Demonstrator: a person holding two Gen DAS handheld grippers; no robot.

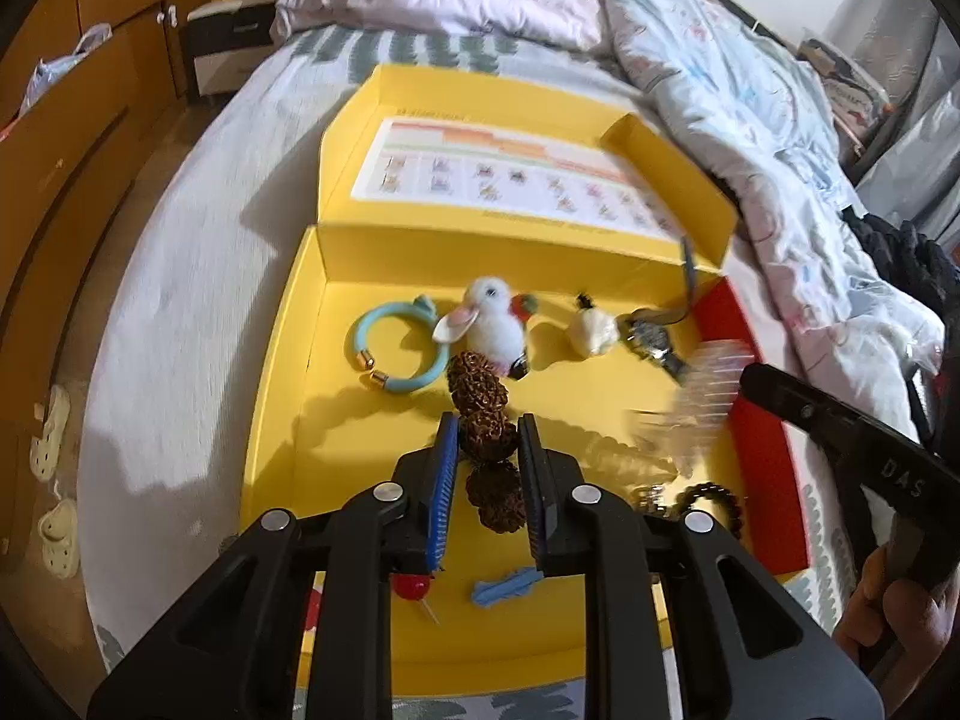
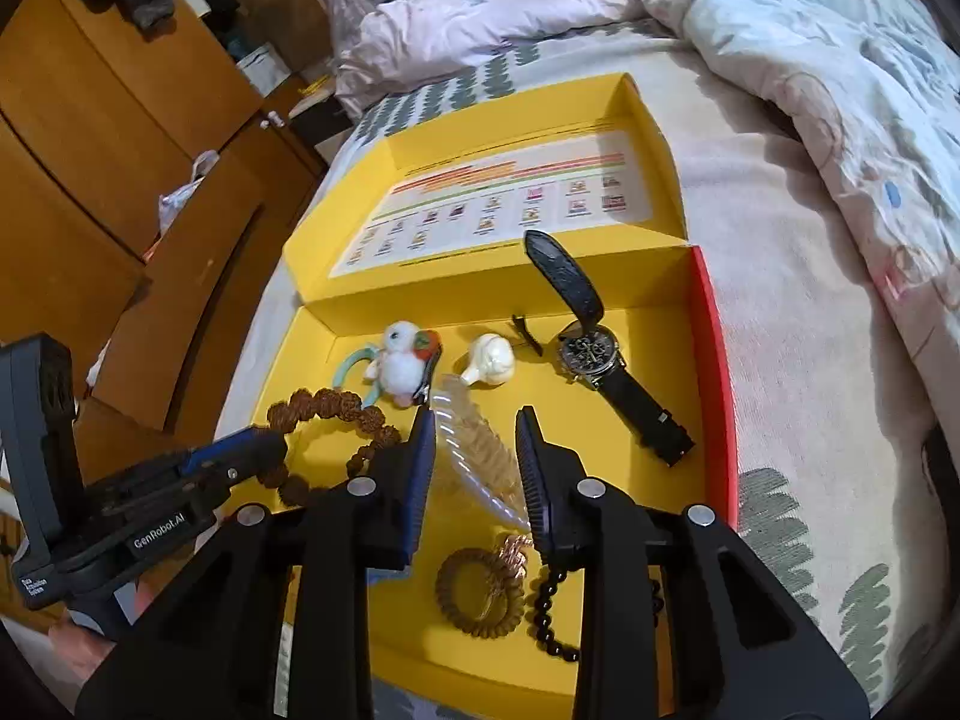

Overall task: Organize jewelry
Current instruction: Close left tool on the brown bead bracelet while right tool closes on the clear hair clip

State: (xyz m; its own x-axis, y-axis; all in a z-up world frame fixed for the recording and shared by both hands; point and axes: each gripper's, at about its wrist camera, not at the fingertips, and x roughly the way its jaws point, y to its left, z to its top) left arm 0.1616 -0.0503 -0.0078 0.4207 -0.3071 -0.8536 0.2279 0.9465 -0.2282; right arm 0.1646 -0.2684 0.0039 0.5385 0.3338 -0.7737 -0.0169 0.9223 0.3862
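Left gripper (image 1: 485, 441) is clamped on the chunky brown rudraksha-seed bead bracelet (image 1: 480, 414), blue pads pinching one bead on both sides; the bracelet loop hangs/lies over the floor of the open yellow cardboard box (image 1: 282, 396) that sits on the bed. In the right wrist view the same bracelet (image 2: 336, 420) curves from the left gripper tip (image 2: 264, 441) across the box's left half. Right gripper (image 2: 474, 444) holds the translucent clear plastic hair comb (image 2: 474, 444) between its fingers; pads look closed onto it, though contact on the right pad isn't fully clear, and the comb is motion-blurred in the left wrist view (image 1: 690, 402). Along the box's back wall, left to right: light-blue open rubber bangle with gold end caps (image 1: 399, 345), white fluffy bunny charm (image 1: 489, 324) touching it, cream-white bulb-shaped hair clip (image 1: 594, 330), black leather-strap wristwatch with dark dial (image 2: 591, 348) near the red right rim. Near the front of the box: brown spiral coil hair tie (image 2: 480, 594) with a rose-gold trinket on it, black round-bead string (image 2: 549, 606) just beside it, small blue plastic clip (image 1: 504, 585), red round-headed pin (image 1: 411, 588).
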